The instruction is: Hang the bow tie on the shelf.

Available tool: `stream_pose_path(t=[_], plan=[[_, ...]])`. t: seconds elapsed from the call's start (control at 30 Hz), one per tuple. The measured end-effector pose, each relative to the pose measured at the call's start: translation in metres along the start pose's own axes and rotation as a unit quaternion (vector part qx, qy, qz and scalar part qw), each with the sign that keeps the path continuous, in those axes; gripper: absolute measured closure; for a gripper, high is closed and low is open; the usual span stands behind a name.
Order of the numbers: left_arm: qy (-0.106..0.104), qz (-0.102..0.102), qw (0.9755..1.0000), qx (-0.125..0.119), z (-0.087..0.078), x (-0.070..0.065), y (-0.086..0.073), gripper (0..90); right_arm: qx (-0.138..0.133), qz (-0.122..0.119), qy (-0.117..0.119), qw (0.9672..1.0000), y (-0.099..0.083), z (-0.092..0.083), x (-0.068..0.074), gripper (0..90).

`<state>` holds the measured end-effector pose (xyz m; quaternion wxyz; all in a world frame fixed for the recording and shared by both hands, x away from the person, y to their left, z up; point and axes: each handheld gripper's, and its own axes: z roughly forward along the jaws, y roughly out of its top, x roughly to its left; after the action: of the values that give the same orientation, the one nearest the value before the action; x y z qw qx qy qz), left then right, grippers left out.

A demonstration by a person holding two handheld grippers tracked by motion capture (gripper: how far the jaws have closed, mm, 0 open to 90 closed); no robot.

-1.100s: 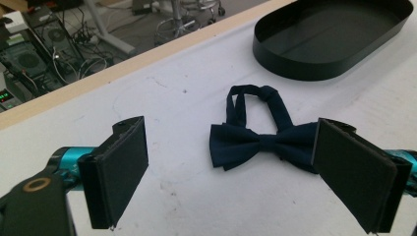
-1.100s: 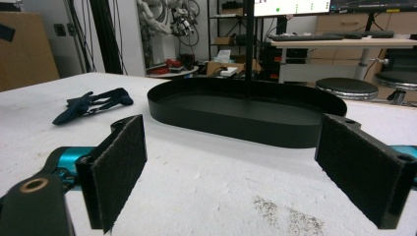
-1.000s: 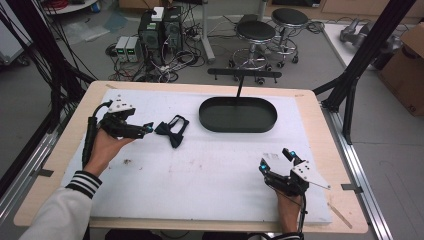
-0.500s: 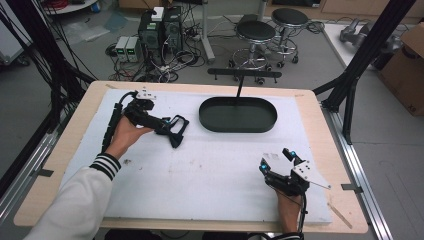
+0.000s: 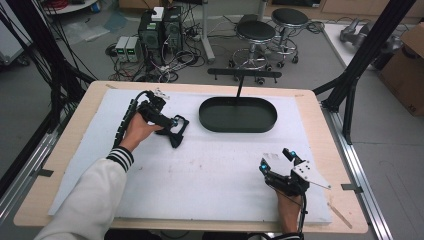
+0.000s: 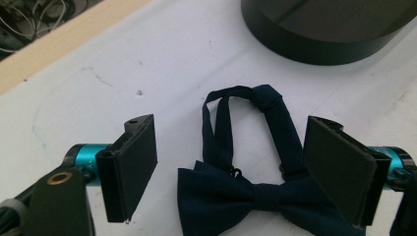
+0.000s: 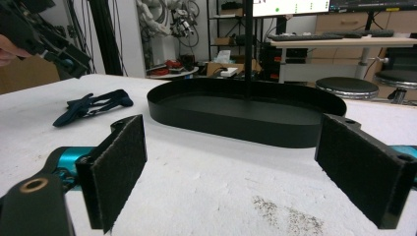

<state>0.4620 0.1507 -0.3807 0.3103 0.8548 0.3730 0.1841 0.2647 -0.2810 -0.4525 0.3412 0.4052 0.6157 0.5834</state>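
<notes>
High view: a white mat (image 5: 210, 175) covers a wooden table (image 5: 75, 130); a black oval tray (image 5: 238, 114) sits toward twelve o'clock on the mat, just right of centre; a navy bow tie (image 5: 176, 131) lies at about ten o'clock from the mat's middle, to the tray's left and apart from it; the left gripper (image 5: 172, 122), held in the person's left hand (image 5: 136, 130), sits right over the bow tie, with a white sleeve (image 5: 85, 200) running back toward seven o'clock; the right gripper (image 5: 276, 161) rests near five o'clock on the mat, well apart from both tray and tie, its jaws spread and holding nothing.

Left gripper view: the jaws stand wide apart on either side of the bow tie, the right pad (image 6: 339, 169) overlapping the tie's strap and wing, the left pad (image 6: 133, 164) clear of the cloth; the strap loop points toward twelve o'clock, toward the tray's dark wall; whether the pads touch the mat I cannot tell.

Right gripper view: its two felt-faced jaws are open over bare mat; the tray lies ahead at twelve o'clock, the bow tie at ten o'clock.
</notes>
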Motion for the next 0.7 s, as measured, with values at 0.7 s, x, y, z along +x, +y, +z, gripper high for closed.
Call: stream_pose_path(t=[0.7], plan=[[0.014, 0.005, 0.9973, 0.071, 0.038, -0.004, -0.002, 38.7, 0.001, 0.003, -0.001, 1.0000, 0.000, 0.000, 0.000, 11.3]])
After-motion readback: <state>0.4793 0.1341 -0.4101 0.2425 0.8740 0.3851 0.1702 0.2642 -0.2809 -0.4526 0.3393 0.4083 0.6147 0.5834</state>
